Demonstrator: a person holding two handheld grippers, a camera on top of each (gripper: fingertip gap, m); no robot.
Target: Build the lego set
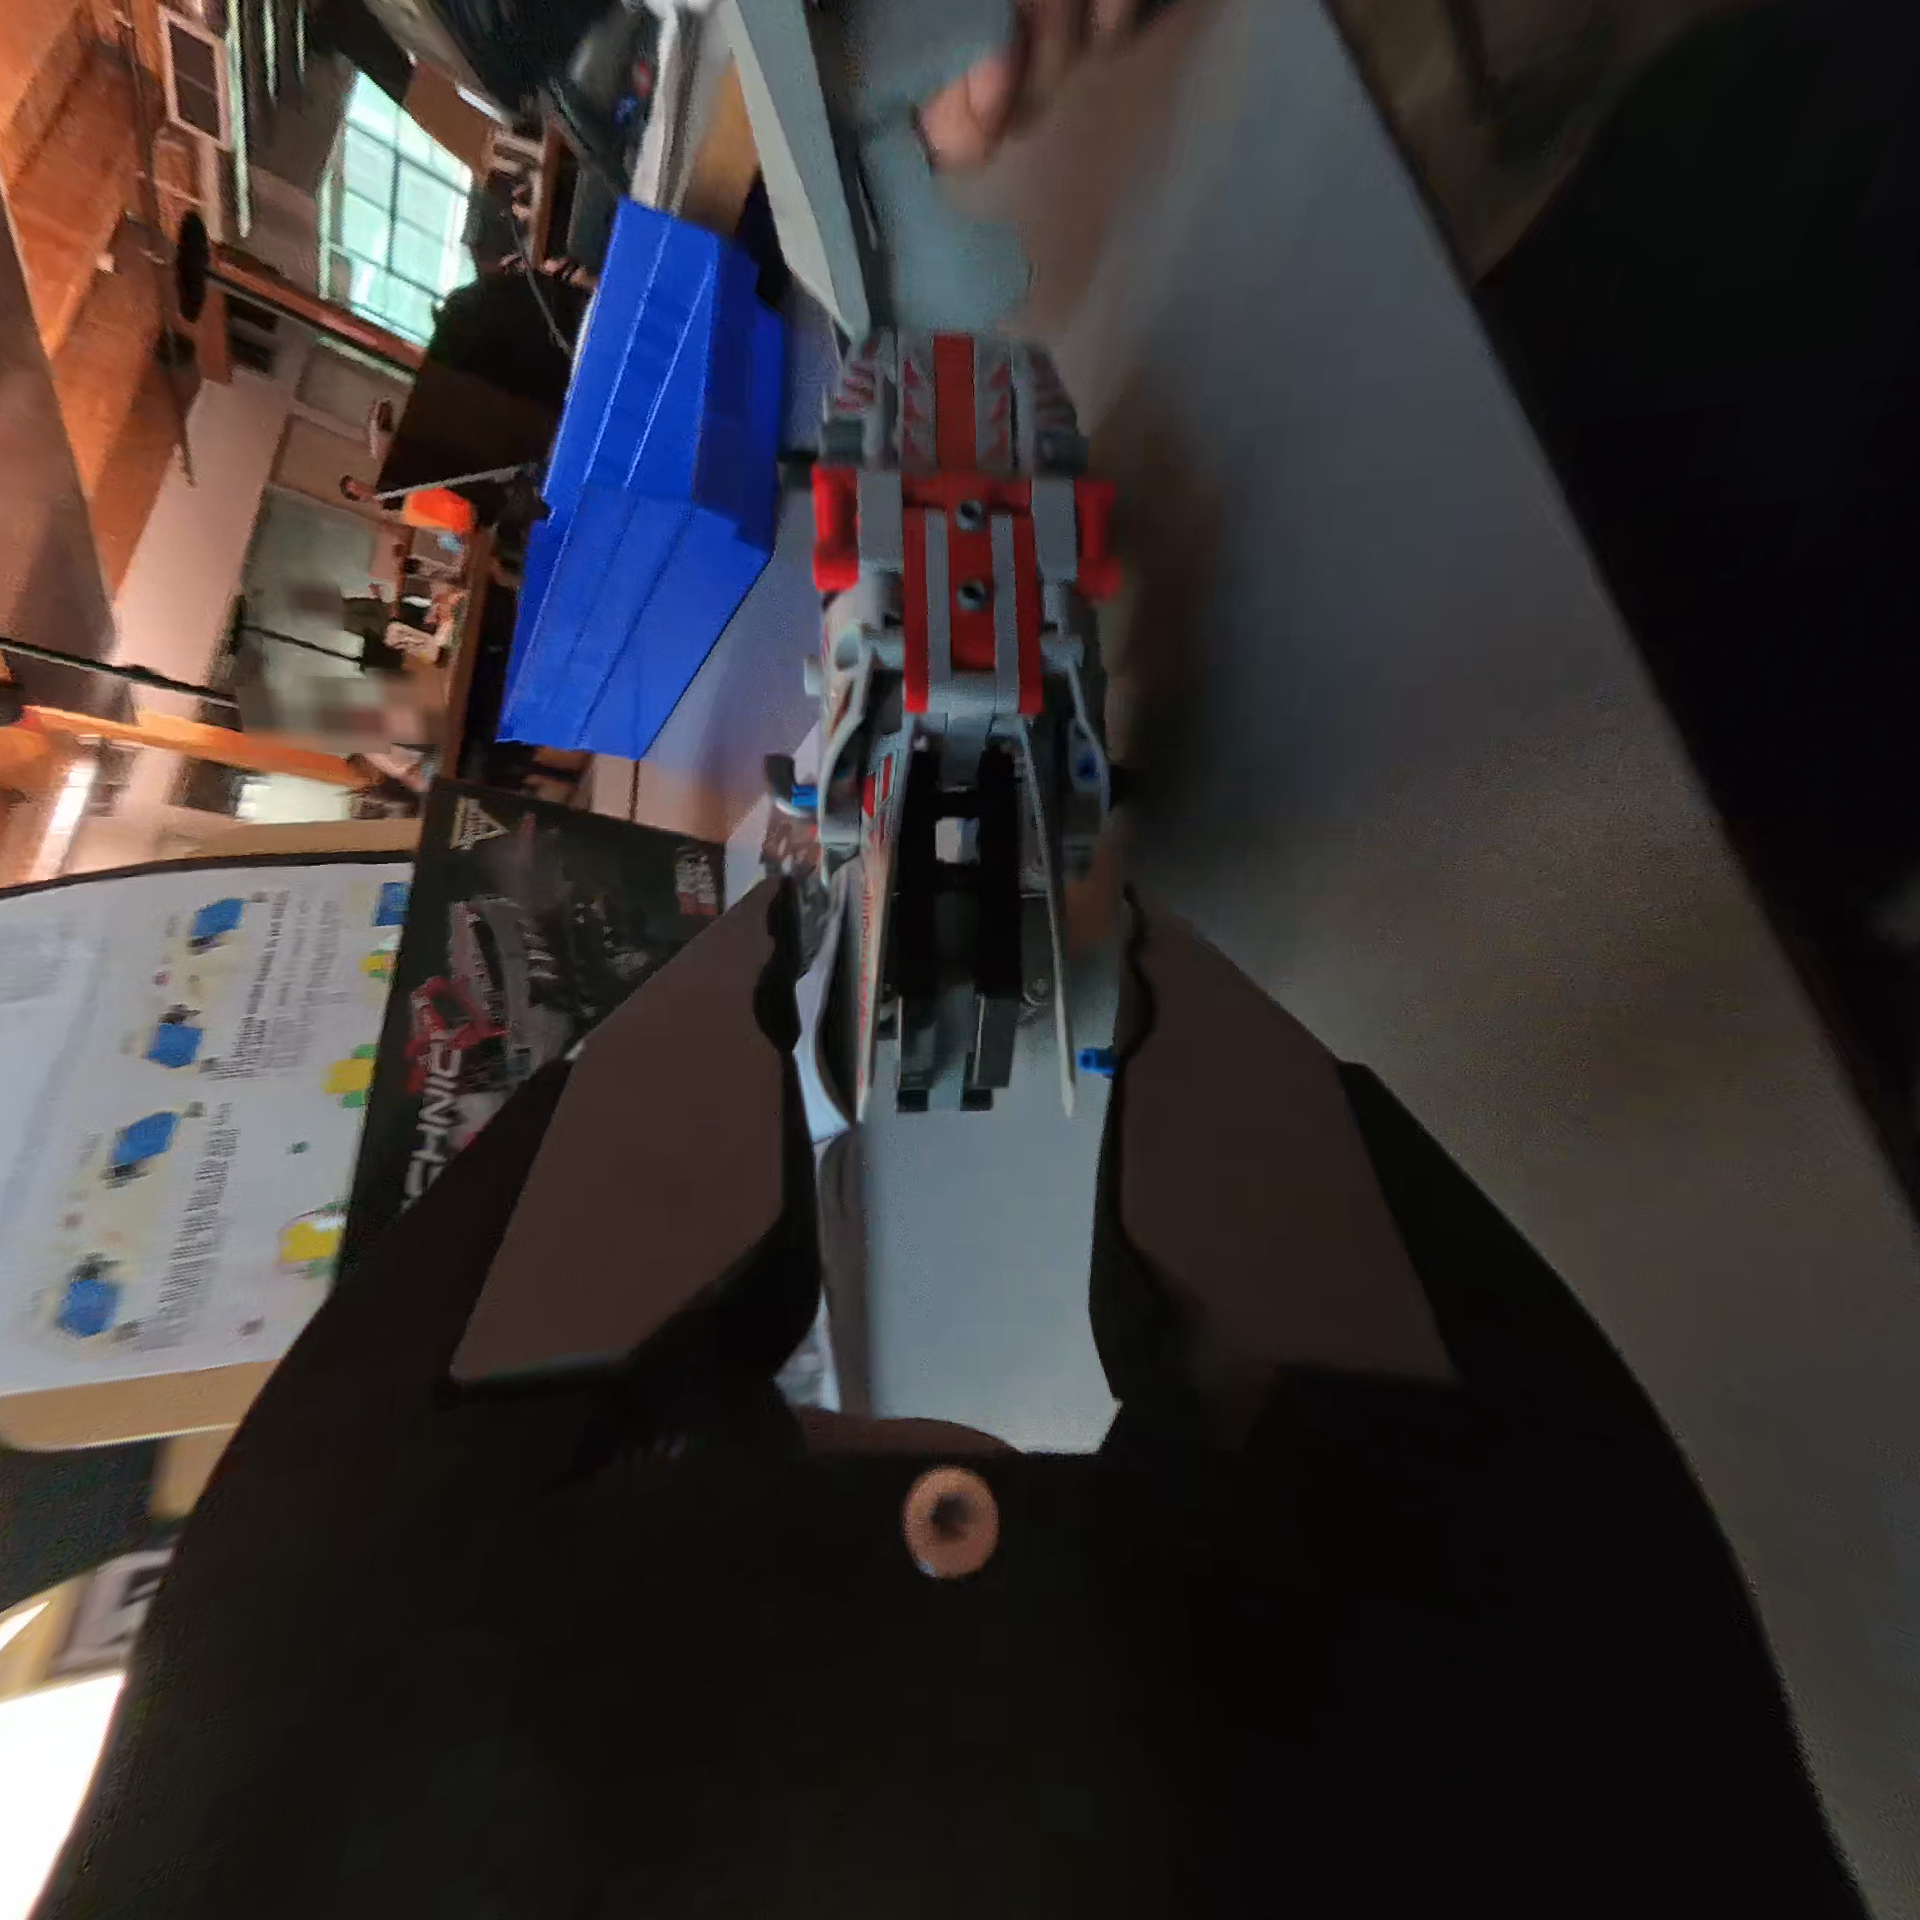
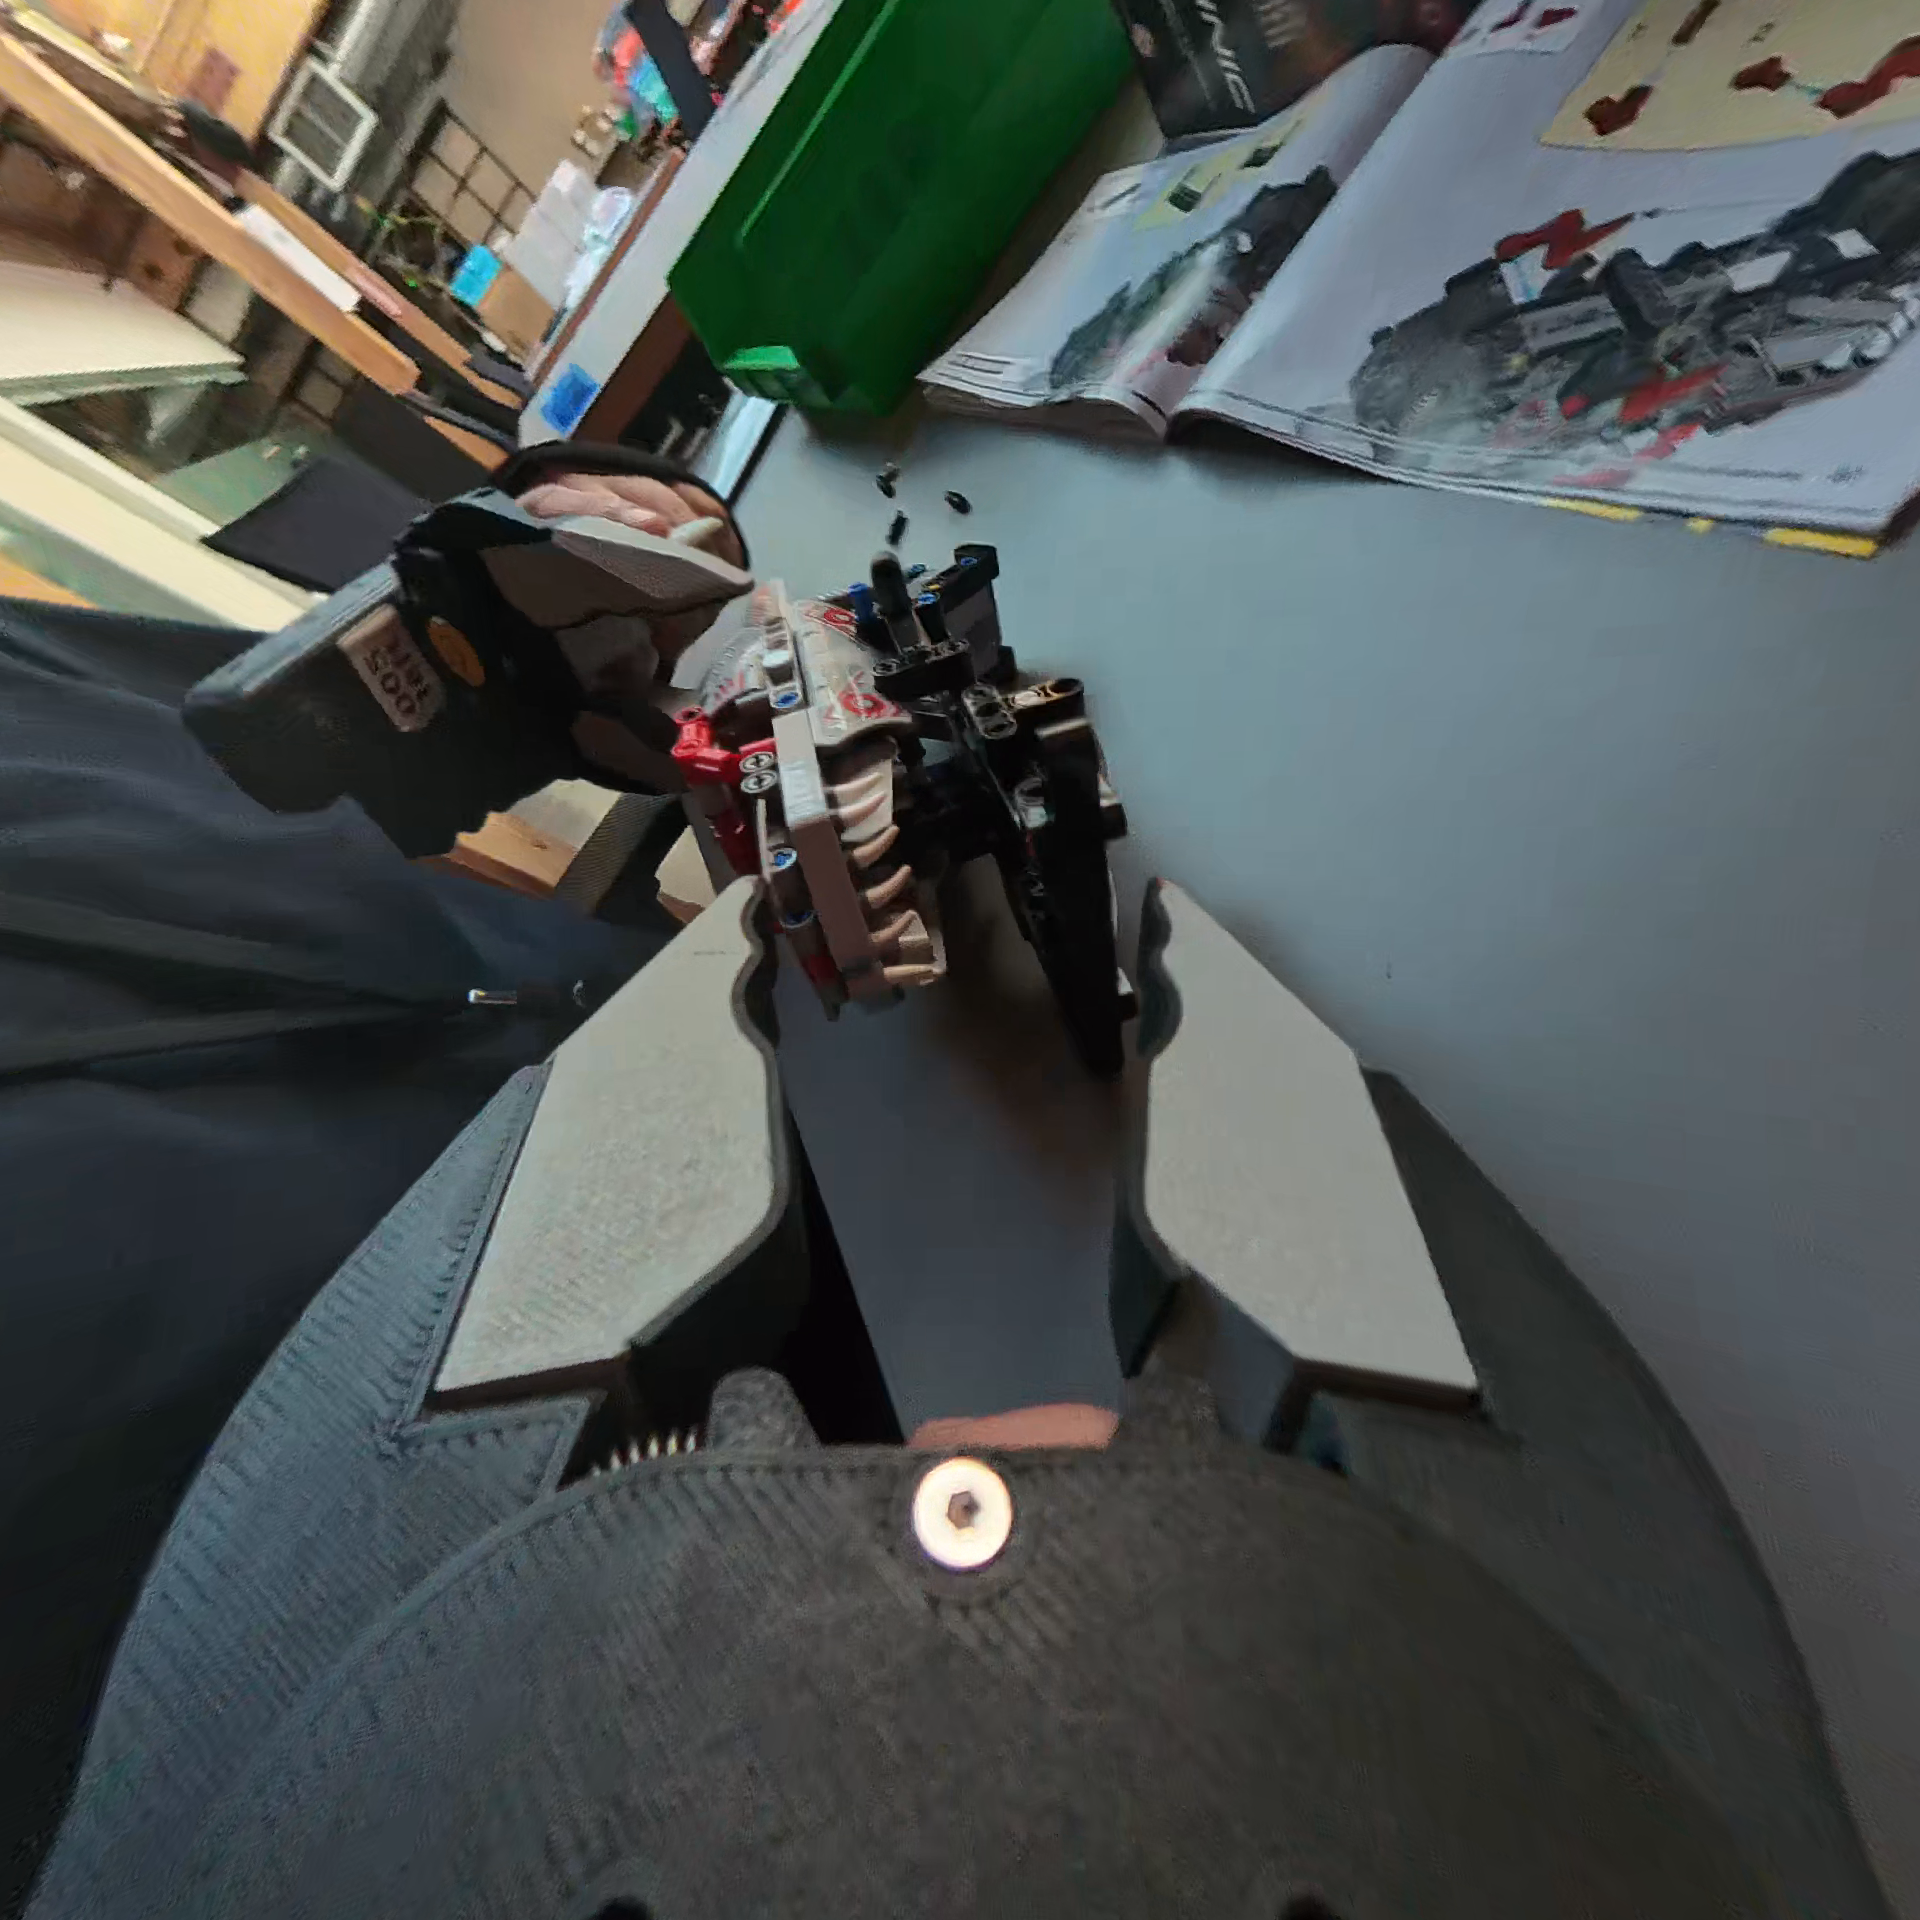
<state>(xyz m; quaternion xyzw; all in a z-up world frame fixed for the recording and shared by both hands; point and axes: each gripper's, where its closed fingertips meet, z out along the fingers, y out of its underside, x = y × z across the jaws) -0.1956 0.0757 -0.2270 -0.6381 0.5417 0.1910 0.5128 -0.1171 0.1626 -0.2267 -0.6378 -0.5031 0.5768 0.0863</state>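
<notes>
Jaws of the left gripper (image 1: 951, 935) stand wide, straddling the near end of the lego model (image 1: 961, 675), which lies lengthwise ahead between them on the grey surface (image 1: 1351, 831); whether the fingertips touch its flanks cannot be told, the view being blurred. Judged light and rigid as a whole, the model is liable to shed pinned panels: the white side blades and protruding blue pins look weakest, the grey-and-red beam frame the soundest hold. Beyond the left jaw lie the set's box (image 1: 540, 987), a printed sheet (image 1: 177, 1122) and a blue bin (image 1: 655, 540); ahead, a blurred hand (image 1: 1039, 156).

Right wrist view: jaws of the right gripper (image 2: 951, 961) are likewise wide and hold nothing, their tips flanking the model's (image 2: 894, 790) near corner, a tall black part just inside the right jaw. The left gripper meets the model from beyond the left jaw, a hand (image 2: 613, 504) on it. Loose black pins (image 2: 914, 504) lie ahead on the surface, easily scattered; farther off, a green bin (image 2: 894, 187) and an open instruction booklet (image 2: 1455, 312). A dark sleeve (image 2: 208, 935) crowds the left side.
</notes>
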